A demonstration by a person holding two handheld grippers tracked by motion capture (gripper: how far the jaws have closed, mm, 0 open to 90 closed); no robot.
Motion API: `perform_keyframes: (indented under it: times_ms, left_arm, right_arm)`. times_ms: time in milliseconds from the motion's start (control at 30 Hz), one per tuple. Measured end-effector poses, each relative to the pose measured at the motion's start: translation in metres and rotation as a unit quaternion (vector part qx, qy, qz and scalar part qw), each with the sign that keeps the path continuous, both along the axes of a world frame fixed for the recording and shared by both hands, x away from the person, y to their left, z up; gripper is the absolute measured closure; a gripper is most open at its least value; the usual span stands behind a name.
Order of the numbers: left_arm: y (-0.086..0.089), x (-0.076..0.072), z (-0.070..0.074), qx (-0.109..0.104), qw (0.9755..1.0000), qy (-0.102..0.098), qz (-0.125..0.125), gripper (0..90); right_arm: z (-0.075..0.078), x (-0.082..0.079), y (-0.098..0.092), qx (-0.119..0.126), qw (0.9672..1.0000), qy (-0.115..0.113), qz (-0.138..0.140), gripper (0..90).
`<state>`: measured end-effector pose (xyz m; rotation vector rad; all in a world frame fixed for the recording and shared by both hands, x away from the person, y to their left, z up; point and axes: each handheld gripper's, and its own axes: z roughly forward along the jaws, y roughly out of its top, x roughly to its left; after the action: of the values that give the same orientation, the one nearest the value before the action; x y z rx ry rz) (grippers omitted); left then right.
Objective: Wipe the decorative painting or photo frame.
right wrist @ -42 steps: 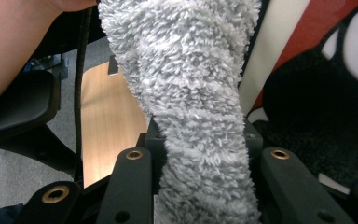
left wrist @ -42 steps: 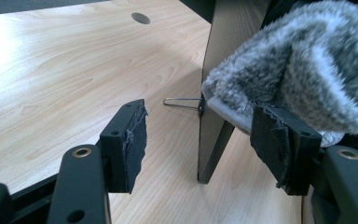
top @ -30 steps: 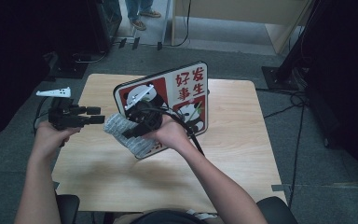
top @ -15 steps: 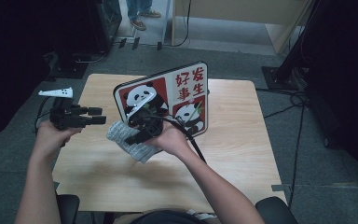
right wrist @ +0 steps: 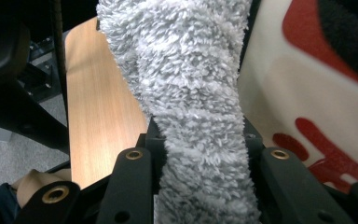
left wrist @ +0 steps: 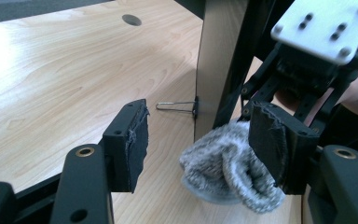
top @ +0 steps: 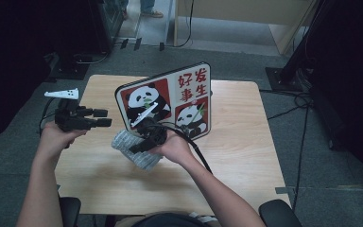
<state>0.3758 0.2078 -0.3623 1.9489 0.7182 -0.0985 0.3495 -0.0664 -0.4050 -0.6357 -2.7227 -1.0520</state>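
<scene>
A grey fluffy cloth hangs over the table, and my right gripper is shut on it. In the right gripper view the cloth is pinched between the two black jaws of the right gripper and rises above them. My left gripper is held at the left, pointing right, with its jaws open. In the left gripper view the left gripper has its pads apart, and the cloth droops just ahead of them, near the tabletop. The right gripper shows above the cloth.
A panda sign board with red panels and Chinese characters stands upright mid-table, right behind the cloth; its edge has a thin wire clip. The wooden table has bare room at right and front. A cable trails from the right gripper.
My right hand has come down toward the table with the cloth, which now hangs lower and nearer the front. The left hand has hardly moved.
</scene>
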Motion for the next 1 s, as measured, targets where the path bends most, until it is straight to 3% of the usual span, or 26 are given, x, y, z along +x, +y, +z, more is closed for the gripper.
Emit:
perform_keyframes:
  times_ms: [367,500,667,900,1000]
  left_arm:
    - [-0.014,0.001,0.0,-0.003,0.9998,0.002,-0.017,40.6]
    - [-0.018,0.002,0.0,-0.004,0.9997,0.011,-0.021,42.4]
    - [-0.025,0.0,0.004,-0.006,0.9996,0.002,-0.027,44.3]
    - [-0.036,0.002,0.002,-0.006,0.9994,0.011,-0.033,46.4]
    - [-0.041,0.001,0.003,-0.008,0.9994,0.004,-0.035,48.3]
  right_arm:
    - [-0.02,-0.004,-0.001,-0.004,1.0,0.005,0.002,67.8]
    - [-0.027,-0.005,-0.002,-0.003,1.0,0.006,0.005,67.8]
    - [-0.035,-0.006,-0.005,-0.001,0.9999,0.003,0.012,67.9]
    - [-0.048,-0.009,-0.008,-0.001,0.9999,0.009,0.014,67.9]
    - [-0.052,-0.01,-0.009,0.003,0.9998,0.007,0.017,67.9]
